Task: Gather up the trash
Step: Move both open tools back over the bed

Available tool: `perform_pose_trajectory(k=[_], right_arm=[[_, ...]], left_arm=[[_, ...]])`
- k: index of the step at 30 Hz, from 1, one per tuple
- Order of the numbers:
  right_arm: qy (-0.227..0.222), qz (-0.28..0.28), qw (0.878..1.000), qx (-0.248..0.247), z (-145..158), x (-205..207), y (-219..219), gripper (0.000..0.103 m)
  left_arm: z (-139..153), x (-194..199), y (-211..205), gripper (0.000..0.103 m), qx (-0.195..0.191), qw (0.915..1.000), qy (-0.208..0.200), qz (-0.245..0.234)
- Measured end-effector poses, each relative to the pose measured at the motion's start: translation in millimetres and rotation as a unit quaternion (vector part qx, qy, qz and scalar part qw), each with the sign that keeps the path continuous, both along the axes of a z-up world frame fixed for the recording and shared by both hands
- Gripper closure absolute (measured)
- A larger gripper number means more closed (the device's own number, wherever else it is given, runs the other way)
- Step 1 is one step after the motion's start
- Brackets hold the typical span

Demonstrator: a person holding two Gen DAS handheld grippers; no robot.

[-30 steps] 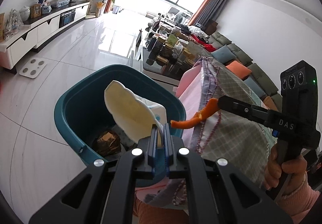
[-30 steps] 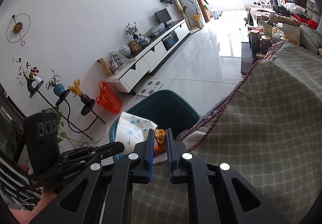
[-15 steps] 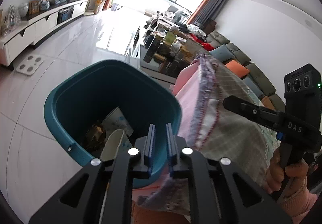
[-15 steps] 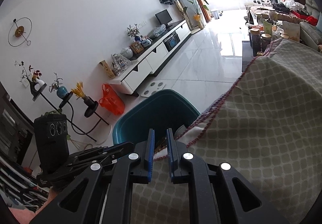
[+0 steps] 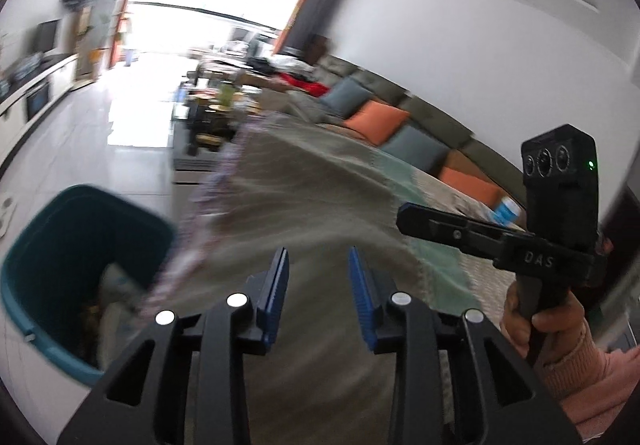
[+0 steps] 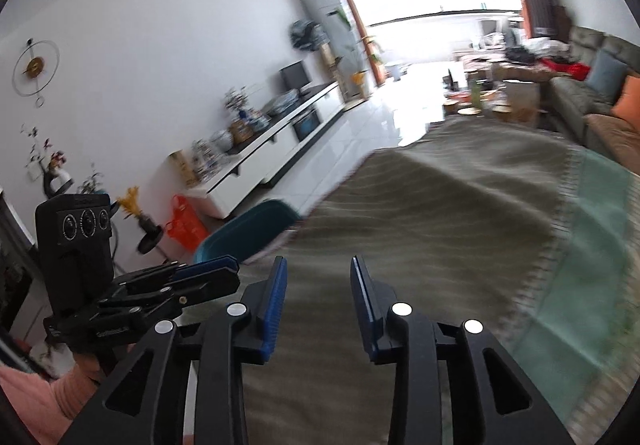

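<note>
Bin [image 5: 60,245] now at lower left of left view, no longer centred; orange peel and white wrapper gone from jaws. Trash [image 5: 116,293] lies inside bin, blurred. Checked cloth [image 5: 320,205] covers bench beneath both tools. Sofa [image 5: 400,125] behind. Left hand-held gripper [image 5: 318,285] and right hand-held gripper [image 6: 318,289] just opened, jaws parted, released, grasping nothing.

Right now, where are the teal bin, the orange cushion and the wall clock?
teal bin [image 5: 24,245], left wrist view, on its left inner wall.
orange cushion [image 5: 378,120], left wrist view, on the middle of its face, on the sofa.
wall clock [image 6: 35,67], right wrist view, on its gold centre.
</note>
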State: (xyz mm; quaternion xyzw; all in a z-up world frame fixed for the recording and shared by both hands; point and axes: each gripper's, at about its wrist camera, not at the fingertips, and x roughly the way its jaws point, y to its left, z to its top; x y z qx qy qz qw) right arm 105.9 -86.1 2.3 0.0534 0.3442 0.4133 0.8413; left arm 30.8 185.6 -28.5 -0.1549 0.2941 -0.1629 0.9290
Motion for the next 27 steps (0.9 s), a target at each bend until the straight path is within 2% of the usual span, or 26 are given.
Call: perform_pose_trajectory(k=[7, 15, 24, 27], right_arm=[[-0.002, -0.084, 0.996, -0.005, -5.2, -5.8, -77.3, 0.068], [0.007, -0.167, 0.986, -0.008, -16.4, -5.2, -159.4, 0.067], [0.000, -0.244, 0.970, -0.012, -16.6, -6.9, -219.5, 0.062], [-0.005, -0.266, 0.964, -0.019, -15.8, -5.3, -234.4, 0.056]], left_arm=[[-3.7, 25.0, -69.7, 0.070, 0.003, 0.9966, 0.006, -0.082], [-4.0, 53.5, -139.8, 0.070, 0.018, 0.9888, 0.015, -0.148], [-8.5, 77.7, -199.5, 0.069, 0.042, 0.9802, 0.026, -0.192], [-9.1, 83.5, -210.3, 0.066, 0.049, 0.9795, 0.030, -0.193]])
